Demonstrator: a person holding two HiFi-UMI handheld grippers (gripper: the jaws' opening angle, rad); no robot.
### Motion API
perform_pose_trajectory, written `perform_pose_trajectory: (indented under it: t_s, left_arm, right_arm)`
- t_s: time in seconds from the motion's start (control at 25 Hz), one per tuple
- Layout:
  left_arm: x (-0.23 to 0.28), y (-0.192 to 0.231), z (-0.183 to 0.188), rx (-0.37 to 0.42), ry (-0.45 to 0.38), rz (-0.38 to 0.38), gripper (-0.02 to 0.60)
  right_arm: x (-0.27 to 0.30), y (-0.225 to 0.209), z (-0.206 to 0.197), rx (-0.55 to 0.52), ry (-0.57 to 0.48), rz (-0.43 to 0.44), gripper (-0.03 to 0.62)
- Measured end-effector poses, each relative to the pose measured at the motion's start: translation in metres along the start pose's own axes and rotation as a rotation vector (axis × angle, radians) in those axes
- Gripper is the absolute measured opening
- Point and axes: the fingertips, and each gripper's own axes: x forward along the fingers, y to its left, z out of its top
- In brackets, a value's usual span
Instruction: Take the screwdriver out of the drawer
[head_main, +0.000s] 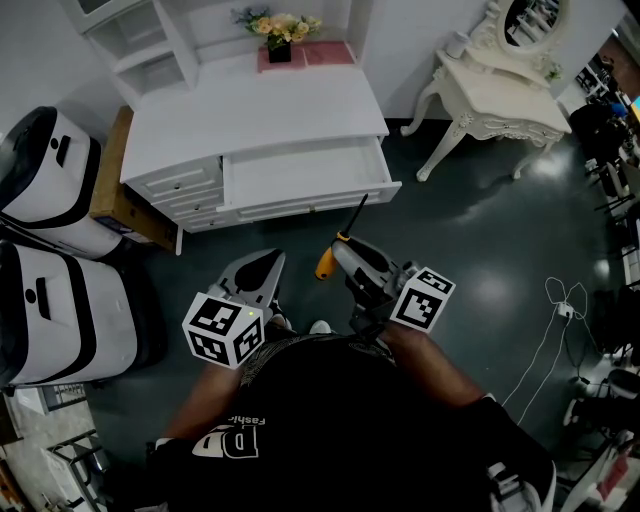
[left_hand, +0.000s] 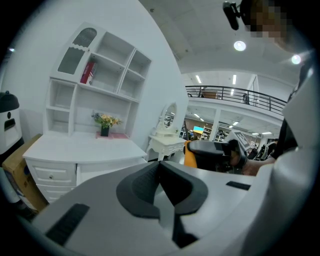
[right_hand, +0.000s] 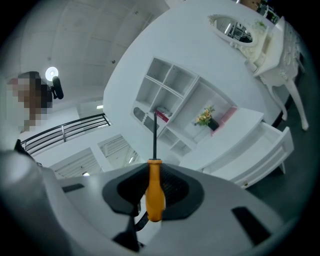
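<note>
1. Screwdriver (head_main: 340, 240) is already riding clear of the drawer (head_main: 310, 205), so by my judgement the taking-out is looking done. Now the rest, big things first: the white desk (head_main: 270, 110) is standing at my 12 o'clock, well apart from both my grippers.
2. Its drawer is hanging pulled out toward me, and its pale inside is showing nothing that I can make out.
3. My right gripper (head_main: 348, 255), at about 1 o'clock ahead of my body, is clamping its jaws on the orange handle. It is holding it in the air over the dark floor (head_main: 450, 260), between me and the drawer front, with the black shaft pointing toward 1 o'clock.
4. My left gripper (head_main: 258, 268), at about 11 o'clock, is hanging idle with its jaws pressed together on nothing.
5. Little is remaining, I am judging: at most carrying it away or setting it down, which the task is not asking for.
</note>
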Motion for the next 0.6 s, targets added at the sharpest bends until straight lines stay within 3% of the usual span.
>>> perform_pose_trajectory:
  t_s: [0.6]
  left_arm:
    - [0.0036,0.0089,0.0016,-0.005,0.012,0.002,0.014]
  right_arm:
    - [0.0075,-0.0061,0.0024,0.009,0.005,-0.012,0.075]
